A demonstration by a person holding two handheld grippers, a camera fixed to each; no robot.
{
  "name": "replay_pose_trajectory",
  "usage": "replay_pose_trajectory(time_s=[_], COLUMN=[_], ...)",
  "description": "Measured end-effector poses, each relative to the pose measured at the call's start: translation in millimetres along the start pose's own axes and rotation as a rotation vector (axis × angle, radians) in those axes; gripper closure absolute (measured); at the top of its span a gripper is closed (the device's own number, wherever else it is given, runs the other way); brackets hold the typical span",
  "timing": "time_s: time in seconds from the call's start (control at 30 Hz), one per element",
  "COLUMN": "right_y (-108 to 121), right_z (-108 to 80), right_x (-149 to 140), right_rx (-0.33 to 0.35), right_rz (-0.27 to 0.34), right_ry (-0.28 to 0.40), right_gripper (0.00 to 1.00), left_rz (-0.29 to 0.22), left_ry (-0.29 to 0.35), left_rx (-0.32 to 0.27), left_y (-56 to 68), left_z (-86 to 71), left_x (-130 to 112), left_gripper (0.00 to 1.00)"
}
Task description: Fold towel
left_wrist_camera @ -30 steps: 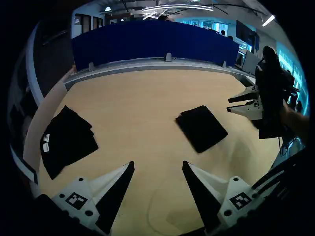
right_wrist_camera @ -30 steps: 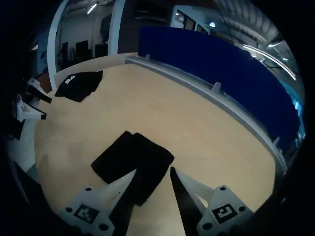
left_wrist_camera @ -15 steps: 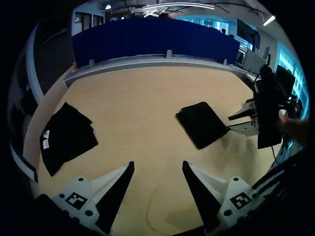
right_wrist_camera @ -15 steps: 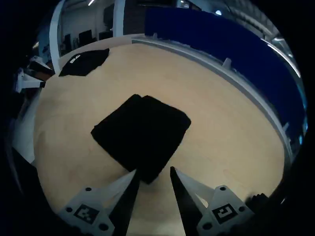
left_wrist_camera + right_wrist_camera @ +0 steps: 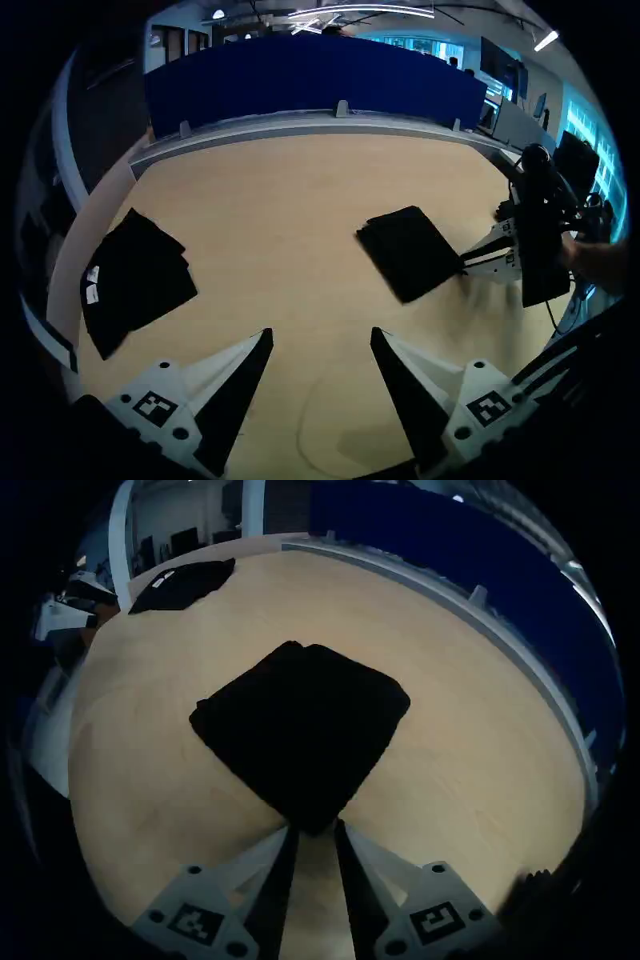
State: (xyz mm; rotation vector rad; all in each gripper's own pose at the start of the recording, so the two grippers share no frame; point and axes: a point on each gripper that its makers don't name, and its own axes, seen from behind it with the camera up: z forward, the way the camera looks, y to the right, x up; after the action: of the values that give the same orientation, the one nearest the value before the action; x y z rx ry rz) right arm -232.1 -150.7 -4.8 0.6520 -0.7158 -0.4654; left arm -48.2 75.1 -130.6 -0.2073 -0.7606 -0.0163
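Note:
A folded black towel [image 5: 410, 252] [image 5: 300, 728] lies flat on the light wooden table [image 5: 280, 200], right of centre. My right gripper [image 5: 314, 828] is at the towel's near corner. Its fingers are drawn close together on either side of that corner, with a narrow gap still between them. In the left gripper view the right gripper [image 5: 468, 262] comes in from the right edge, held by a hand, with its tips at the towel's right corner. My left gripper [image 5: 320, 334] hovers over bare table nearer the front, wide open and holding nothing.
A loose pile of black cloth [image 5: 136, 276] [image 5: 184, 582] lies at the table's far left edge. A blue partition [image 5: 312, 80] runs along the back of the table. Dark monitors and cables [image 5: 552, 232] stand at the right end.
My right gripper has come down and forward to the towel's near corner, and its fingers have narrowed. The left gripper has stayed where it was.

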Motion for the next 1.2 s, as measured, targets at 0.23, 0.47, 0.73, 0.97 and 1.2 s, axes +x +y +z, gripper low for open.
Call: replay_pose_trajectory(time_s=[0.23, 0.47, 0.73, 0.97, 1.2], right_y=[-4.7, -2.0, 5.2, 10.0, 15.4], right_z=[0.6, -0.9, -18.0, -42.5, -63.0], right_x=[0.3, 5.3, 34.4, 84.4, 128.6], right_rx=[0.026, 0.003, -0.019, -0.043, -0.060], right_rz=[0.002, -0.001, 0.000, -0.018, -0.041], right_ry=[0.004, 0.020, 0.085, 0.185, 0.272], right_gripper=[0.90, 0.95, 0.95, 0.95, 0.95], left_rz=[-0.004, -0.003, -0.002, -0.003, -0.003], left_ry=[-0.004, -0.004, -0.001, 0.014, 0.030], left_rx=[0.002, 0.002, 0.001, 0.004, 0.006], left_y=[-1.7, -2.1, -2.3, -3.1, -3.1], left_z=[0.5, 0.5, -0.2, 0.8, 0.5], left_x=[-3.3, -2.7, 0.5, 8.2, 15.1], left_gripper=[0.10, 0.10, 0.10, 0.10, 0.10])
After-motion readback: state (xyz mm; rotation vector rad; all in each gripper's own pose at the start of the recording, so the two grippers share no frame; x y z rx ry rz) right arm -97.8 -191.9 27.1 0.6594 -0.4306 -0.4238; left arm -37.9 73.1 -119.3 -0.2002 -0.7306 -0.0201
